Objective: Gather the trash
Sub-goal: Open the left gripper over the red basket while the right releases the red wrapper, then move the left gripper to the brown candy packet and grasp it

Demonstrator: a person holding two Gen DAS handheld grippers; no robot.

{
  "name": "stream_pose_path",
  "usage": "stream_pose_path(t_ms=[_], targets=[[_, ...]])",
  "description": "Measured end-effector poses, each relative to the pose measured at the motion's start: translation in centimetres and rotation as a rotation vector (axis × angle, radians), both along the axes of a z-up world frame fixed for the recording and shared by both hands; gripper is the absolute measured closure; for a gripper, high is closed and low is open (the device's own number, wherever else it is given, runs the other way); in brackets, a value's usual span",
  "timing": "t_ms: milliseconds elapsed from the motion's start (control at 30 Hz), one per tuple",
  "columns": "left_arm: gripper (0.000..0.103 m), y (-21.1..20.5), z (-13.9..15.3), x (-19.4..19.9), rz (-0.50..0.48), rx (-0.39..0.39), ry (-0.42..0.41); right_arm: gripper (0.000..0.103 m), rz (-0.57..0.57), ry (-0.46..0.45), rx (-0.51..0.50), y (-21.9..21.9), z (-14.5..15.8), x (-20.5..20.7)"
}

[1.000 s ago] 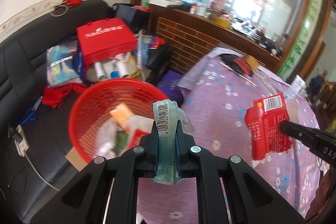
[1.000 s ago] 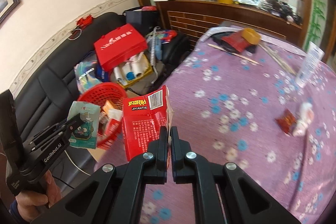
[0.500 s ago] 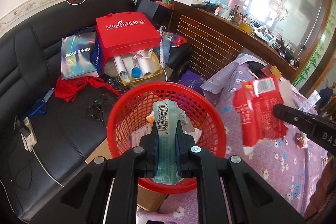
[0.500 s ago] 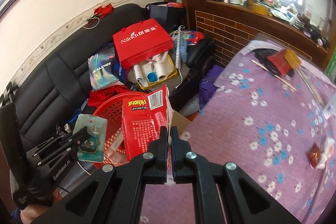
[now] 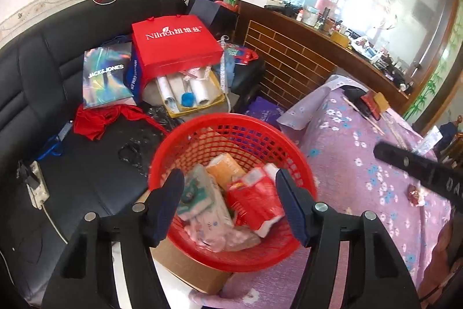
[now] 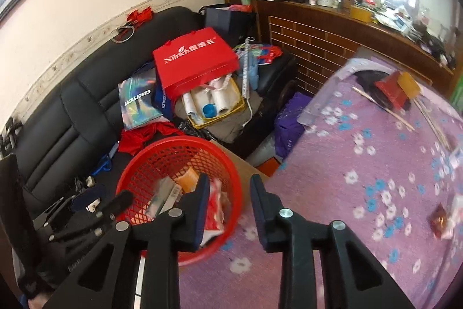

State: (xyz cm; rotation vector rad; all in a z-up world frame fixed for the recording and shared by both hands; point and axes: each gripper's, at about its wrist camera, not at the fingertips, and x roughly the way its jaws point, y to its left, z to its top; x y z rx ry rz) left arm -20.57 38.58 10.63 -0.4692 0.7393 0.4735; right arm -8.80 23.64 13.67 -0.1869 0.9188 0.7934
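Both grippers are hanging wide open and holding nothing: the left gripper [image 5: 230, 204] is sitting right over the red basket [image 5: 185, 141], and the right gripper [image 6: 230, 203] is sitting over the edge where the basket [image 6: 139, 164] is meeting the purple flowered bench [image 6: 361, 164]. Inside the basket one red wrapper [image 5: 254, 201], one pale green wrapper [image 5: 196, 193] and one orange packet [image 5: 228, 168] are lying among other trash. On the black sofa [image 5: 34, 71] one red bag [image 5: 173, 45] is showing "Nilrich" and one shiny bag [image 5: 105, 74] is showing "JACK&JONES", and one small red wrapper [image 6: 439, 220] is lying on the bench.
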Motion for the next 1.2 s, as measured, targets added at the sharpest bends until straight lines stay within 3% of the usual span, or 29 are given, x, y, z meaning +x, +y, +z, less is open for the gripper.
stream_pose_path(t_ms=[300, 833, 1033, 1200], targets=[[0.039, -6.6, -0.5, 2.4, -0.143, -0.012, 0.022, 0.062, -0.102, 0.062, -0.046, -7.9, -2.3, -0.8], [0.038, -22.0, -0.1, 8.3, -0.451, 0.026, 0.067, 0.062, -0.451, 0.123, 0.017, -27.5, -2.8, 0.2], [0.039, -28.4, 0.0, 12.6, -0.626, 0.033, 0.092, 0.063, -0.606, 0.14, 0.044, -35.7, -2.6, 0.1], [0.039, -33.1, -1.1, 18.5, -0.731, 0.055, 0.134, 0.063, -0.693, 0.15, 0.059, -40.8, -2.4, -0.8]])
